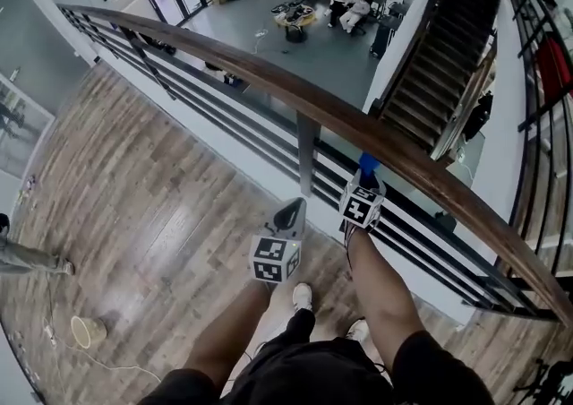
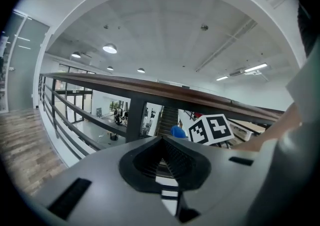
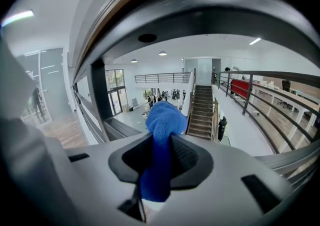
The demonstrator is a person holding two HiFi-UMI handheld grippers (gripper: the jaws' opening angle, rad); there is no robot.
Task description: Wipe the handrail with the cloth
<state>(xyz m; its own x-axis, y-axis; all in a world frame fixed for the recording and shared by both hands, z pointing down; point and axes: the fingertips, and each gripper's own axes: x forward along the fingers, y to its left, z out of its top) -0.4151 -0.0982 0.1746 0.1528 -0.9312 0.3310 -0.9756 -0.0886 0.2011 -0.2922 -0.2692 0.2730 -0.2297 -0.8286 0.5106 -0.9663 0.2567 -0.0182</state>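
Looking steeply down over a balcony edge: a wooden handrail (image 1: pixel 358 130) crossing the view on a diagonal, dark bars (image 1: pixel 269 139) beneath it, plank floor (image 1: pixel 161 179) on the near side, and an open hall far below.

Right gripper (image 1: pixel 367 176) raised toward the rail at the end of a bare forearm, clamped on a blue cloth (image 1: pixel 368 162). A soft tuft pokes forward past the tips, with the rest pinched between the pads. Probably held this way so that fabric, not hard plastic, meets the wood.

Cloth just under the rail and not touching it. Seen from the right gripper view, the rail's dark underside arches overhead with open air between it and the tuft. Wiping apparently not yet begun. Likely next: lifting the tuft up and over onto the rail's top face, then sliding along its length.

Left gripper (image 1: pixel 291 212) lower, closer to the body, just beside the right one. Jaws together with nothing between them (only a sliver of light at the pads in the left gripper view). Seemingly parked there to stay clear, since one gripper is enough for the wipe.

Possible trouble: too light a pinch, and the cloth dragging loose against the wood and dropping over the edge.
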